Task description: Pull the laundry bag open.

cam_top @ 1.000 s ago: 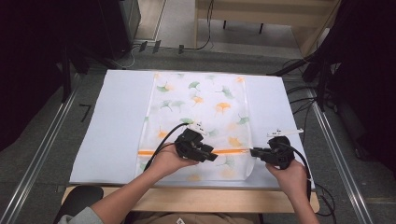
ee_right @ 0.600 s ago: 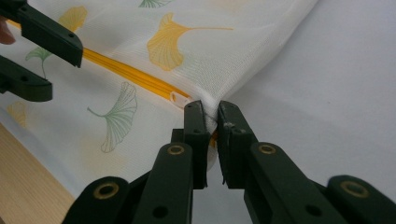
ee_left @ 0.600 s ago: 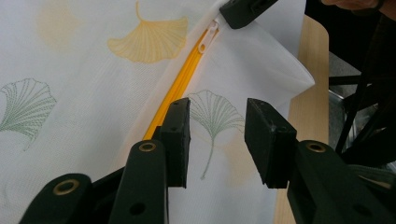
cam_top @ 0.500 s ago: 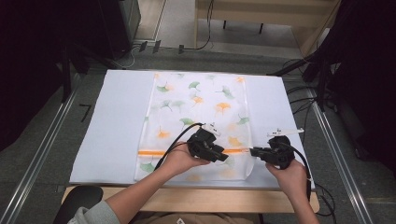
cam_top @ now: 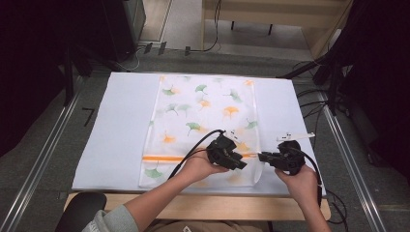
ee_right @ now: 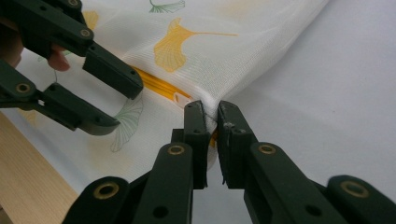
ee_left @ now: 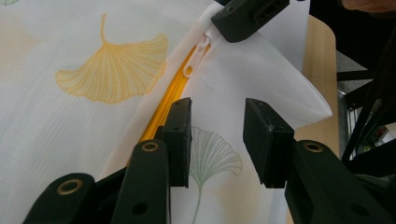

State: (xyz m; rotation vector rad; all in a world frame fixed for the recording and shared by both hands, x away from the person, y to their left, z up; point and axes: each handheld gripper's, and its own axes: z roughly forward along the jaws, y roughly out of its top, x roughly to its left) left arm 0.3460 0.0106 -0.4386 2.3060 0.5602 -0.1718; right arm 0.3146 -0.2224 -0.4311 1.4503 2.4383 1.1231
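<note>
Mesh bag (cam_top: 205, 123) w/ ginkgo-leaf print lies flat on the white sheet (cam_top: 116, 130) covering the tabletop (cam_top: 203, 205), long axis running away from the person. Orange zipper (cam_top: 164, 158) crosses the bag near its near end.

R tongs (ee_right: 211, 114): clamped tight on the bag's edge at the zipper's end, fabric pinched between the 2 pads, corner pulled up slightly off the sheet. In high view R tongs (cam_top: 263, 157) sit at the bag's right edge, near the near-right corner.

L tongs (ee_left: 217, 140): partly open, jaws have just been closing a bit. Only bag fabric under the gap, pads not pressing on anything. 1 pad sits right on the zipper line, the other over a green leaf print. White zipper pull (ee_left: 196, 58) lies just ahead of the L tips, right beside the R tongs' clamp.

High view: L tongs (cam_top: 239, 162) over the zipper's right part, tips near the R tongs, not touching. L hand (cam_top: 198, 166) rests on the bag, R hand (cam_top: 302, 181) at the sheet's near edge.
</note>
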